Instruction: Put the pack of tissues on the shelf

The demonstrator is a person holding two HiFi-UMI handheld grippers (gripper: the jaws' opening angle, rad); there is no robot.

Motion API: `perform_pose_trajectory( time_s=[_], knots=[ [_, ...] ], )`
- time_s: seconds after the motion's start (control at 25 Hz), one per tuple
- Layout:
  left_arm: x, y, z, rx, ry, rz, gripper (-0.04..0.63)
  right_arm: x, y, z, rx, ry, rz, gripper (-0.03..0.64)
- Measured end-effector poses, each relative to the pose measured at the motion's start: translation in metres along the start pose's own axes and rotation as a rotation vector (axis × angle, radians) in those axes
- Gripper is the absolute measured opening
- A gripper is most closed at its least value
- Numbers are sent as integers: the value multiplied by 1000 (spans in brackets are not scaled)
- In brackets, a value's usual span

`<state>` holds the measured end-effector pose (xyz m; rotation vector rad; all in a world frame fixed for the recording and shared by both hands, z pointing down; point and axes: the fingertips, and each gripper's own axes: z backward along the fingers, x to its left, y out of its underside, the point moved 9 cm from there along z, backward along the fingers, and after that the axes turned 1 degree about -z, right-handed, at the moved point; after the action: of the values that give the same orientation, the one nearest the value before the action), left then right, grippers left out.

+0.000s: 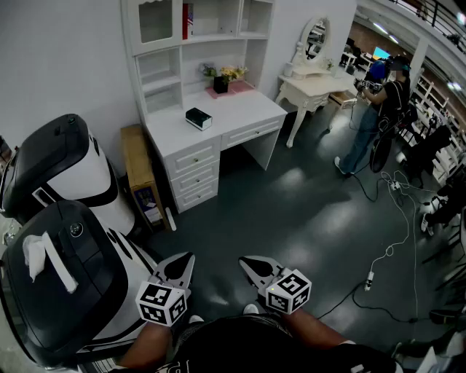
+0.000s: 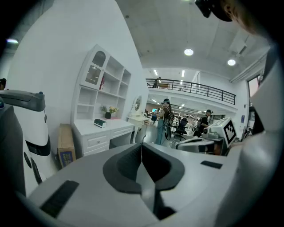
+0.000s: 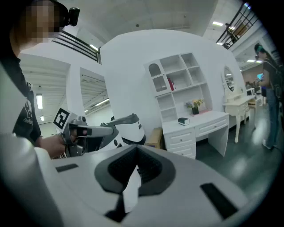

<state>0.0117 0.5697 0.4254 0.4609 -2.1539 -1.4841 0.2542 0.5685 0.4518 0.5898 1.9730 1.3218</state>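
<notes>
**Tissues wait on the bench, tongs far away**

The pack of tissues (image 1: pixel 198 118) looks like the small dark box with a pale top. It lies flat on the white bench (image 1: pixel 244 109), near the front edge and a bit to the left. Nothing touches it. Behind it, by the wall, a little pot of flowers (image 1: pixel 220 83) stands on a pink mat.

The shelf (image 1: pixel 162 79) rises right above the bench, at its back. It has many open boxes, and most look bare. One up high holds a red book (image 1: pixel 187 20). So the pack has only a short way to go, up and back.

The left tongs (image 1: pixel 186 257) and the right tongs (image 1: pixel 245 261) are both low and close to the person's body, well apart from the bench, with a lot of dark floor between. Each pair is pressed together and holds nothing. I think they are shut because there is nothing to grab here.

The task has not begun. The person must walk to the bench first, then spread one pair of tongs around the pack.

Two big black-and-white machines (image 1: pixel 65 171) stand at the left. Another person (image 1: pixel 378 102) stands far off to the right, near a small white dressing table.
</notes>
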Motion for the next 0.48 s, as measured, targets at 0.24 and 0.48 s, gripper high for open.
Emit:
perform_pose_trajectory(
  time_s=[0.24,0.48],
  knots=[
    [-3,2,7,1,-2,-2,16,7,3,2,6,-6,7,6],
    [4,2,10,6,2,-11,17,12,8,-2,-15,6,-14,6]
  ],
)
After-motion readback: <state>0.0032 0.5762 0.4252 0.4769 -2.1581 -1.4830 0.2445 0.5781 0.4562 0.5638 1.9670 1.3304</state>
